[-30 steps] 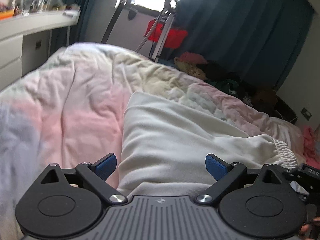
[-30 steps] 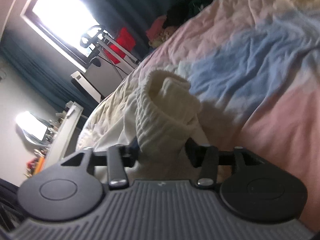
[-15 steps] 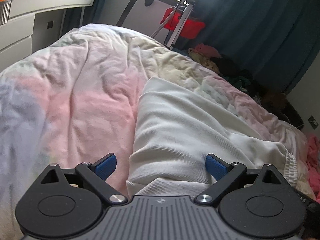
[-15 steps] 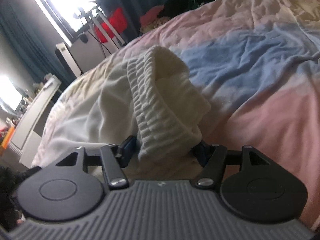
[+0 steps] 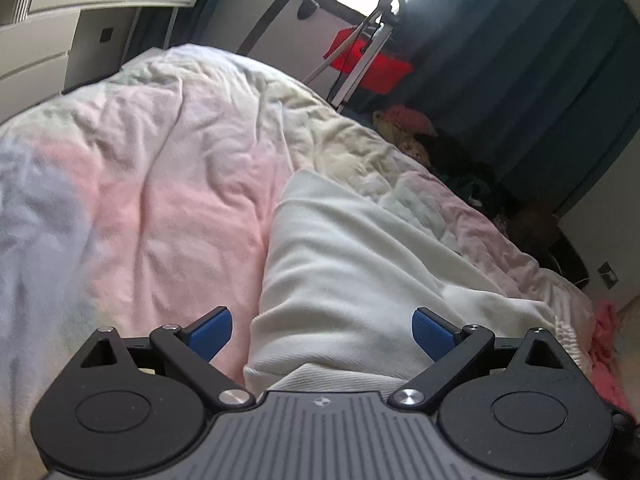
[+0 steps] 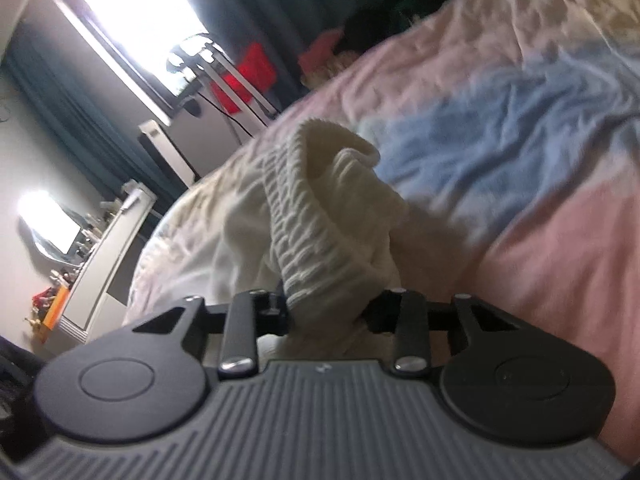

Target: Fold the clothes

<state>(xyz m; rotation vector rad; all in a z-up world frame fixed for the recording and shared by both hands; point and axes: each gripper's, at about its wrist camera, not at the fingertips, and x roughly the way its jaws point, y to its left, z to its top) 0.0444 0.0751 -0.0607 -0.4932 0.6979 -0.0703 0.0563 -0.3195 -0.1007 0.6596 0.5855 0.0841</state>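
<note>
The right gripper (image 6: 326, 312) pinches the garment's (image 5: 344, 264) ribbed waistband (image 6: 312, 232); the left gripper's (image 5: 322, 332) jaws gape empty. Unsupported cloth may sag, skewing the fold.

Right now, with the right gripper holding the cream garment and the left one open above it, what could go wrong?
1. The right gripper pinches only the ribbed waistband; a pull may slip it free.
2. The left gripper is open over the cream garment, straddling its edge; closing may also catch the pink duvet.
3. The garment already bunches near the waistband, so the fold may crease.
</note>
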